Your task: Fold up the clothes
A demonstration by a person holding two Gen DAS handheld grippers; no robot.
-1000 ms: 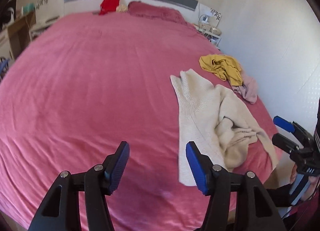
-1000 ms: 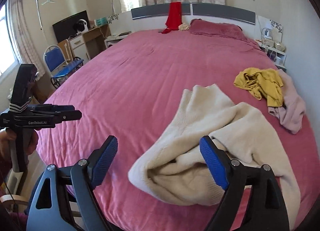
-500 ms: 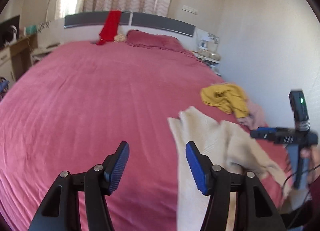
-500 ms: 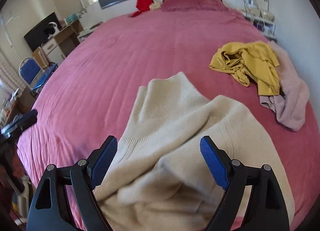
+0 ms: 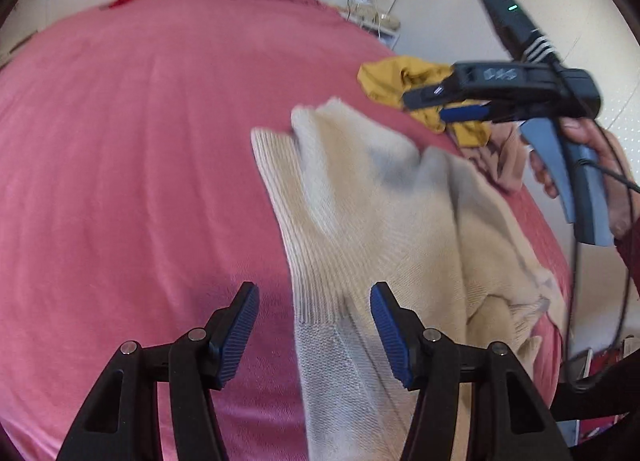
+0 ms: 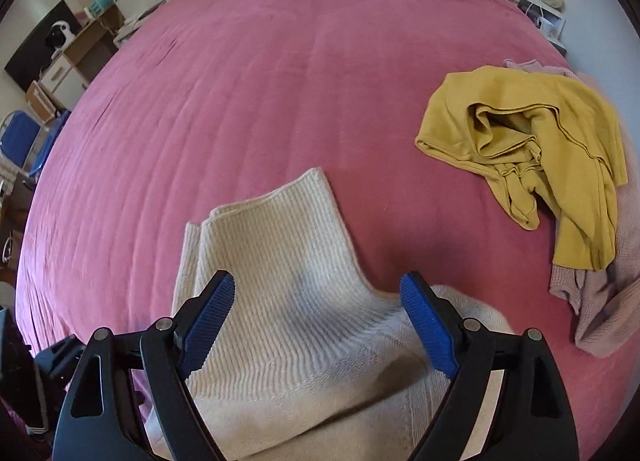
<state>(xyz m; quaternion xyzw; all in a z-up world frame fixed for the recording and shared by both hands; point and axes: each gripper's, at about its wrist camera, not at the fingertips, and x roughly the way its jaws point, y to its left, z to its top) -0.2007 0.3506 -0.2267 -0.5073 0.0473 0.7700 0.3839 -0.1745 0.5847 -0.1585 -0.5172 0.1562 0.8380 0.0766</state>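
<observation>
Near the bed's (image 6: pixel 280 61) right edge lies the rumpled cream sweater (image 5: pixel 380 221), not yet spread for folding. Left hand-held gripper (image 5: pixel 314 331) and right hand-held gripper (image 6: pixel 316 325) hover released over it, likely lining up for the ribbed hem.

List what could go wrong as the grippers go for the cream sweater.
1. The sweater lies bunched and overlapped, so the open right gripper may pinch several layers, not one edge.
2. The open left gripper straddles the ribbed hem near the bed's near edge; a tug could drag the sweater off.
3. The yellow top lies close by; a wide spread could sweep into it.
</observation>
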